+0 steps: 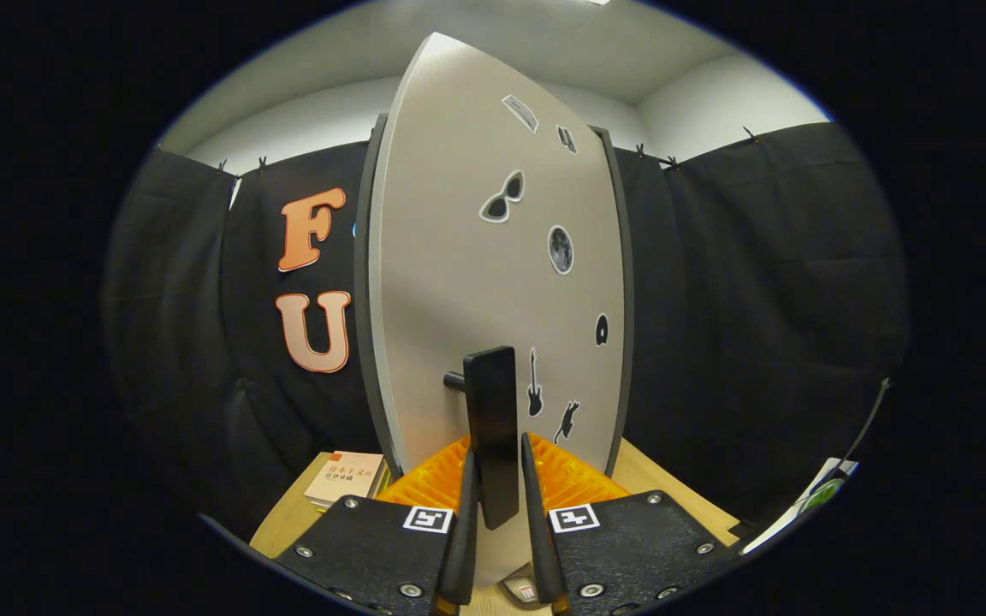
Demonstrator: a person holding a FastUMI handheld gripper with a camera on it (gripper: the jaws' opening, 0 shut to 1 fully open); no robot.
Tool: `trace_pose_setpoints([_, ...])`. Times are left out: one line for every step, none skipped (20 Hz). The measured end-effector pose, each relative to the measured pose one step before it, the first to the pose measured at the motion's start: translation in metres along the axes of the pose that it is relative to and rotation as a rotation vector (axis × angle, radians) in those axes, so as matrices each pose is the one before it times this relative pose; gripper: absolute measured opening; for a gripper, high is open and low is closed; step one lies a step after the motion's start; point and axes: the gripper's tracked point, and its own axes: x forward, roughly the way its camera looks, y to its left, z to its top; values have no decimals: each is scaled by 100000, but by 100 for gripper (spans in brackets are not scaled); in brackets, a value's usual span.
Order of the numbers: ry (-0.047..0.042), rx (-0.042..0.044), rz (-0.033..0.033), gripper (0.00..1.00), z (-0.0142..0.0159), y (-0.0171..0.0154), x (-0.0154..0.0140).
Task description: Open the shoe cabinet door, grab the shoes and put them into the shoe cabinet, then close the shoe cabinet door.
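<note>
The shoe cabinet's grey door (476, 257) stands upright straight ahead, dotted with small black stickers. Dark cabinet frame (363, 299) shows along both of its sides. Its handle side looks swung a little out from the frame toward me. A black bar handle (493, 428) sticks out from the door on a short stem. My gripper (497, 513) is shut on the lower end of this handle, one finger on each side. Below the fingers, a small pale object with a red tag (525, 590) peeks out; I cannot tell whether it is a shoe.
The cabinet stands on a wooden tabletop (288, 522). A book (346, 477) lies on it left of the fingers, next to the cabinet's base. White and green things (810, 500) lie at the right table edge. Black cloth walls close in behind and on both sides.
</note>
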Motion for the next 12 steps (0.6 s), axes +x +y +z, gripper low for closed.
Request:
trace_pose_setpoints([84, 396, -761, 27, -68, -468, -128])
trace_pose_setpoints([35, 91, -700, 27, -117, -458, -135])
trace_pose_setpoints([-76, -120, -863, 27, -63, -458, -177])
trace_pose_setpoints([-11, -35, -821, 27, -124, -659, -181])
trace_pose_setpoints([-80, 101, -683, 27, -5, -465, -146])
trace_pose_setpoints([67, 207, -548, 27, -40, -568, -9])
trace_pose_setpoints([-106, 455, -558, 27, 5, -456, -78])
trace_pose_setpoints([-104, -363, -411, 27, -133, -421, -43])
trace_pose_setpoints([323, -375, -525, 27, -101, -355, 50])
trace_pose_setpoints([-113, -318, -735, 27, 40, -67, 133])
trace_pose_setpoints([-28, -932, -623, 27, -15, 48, 148])
trace_pose_setpoints([-345, -766, -682, 27, -121, -209, 58])
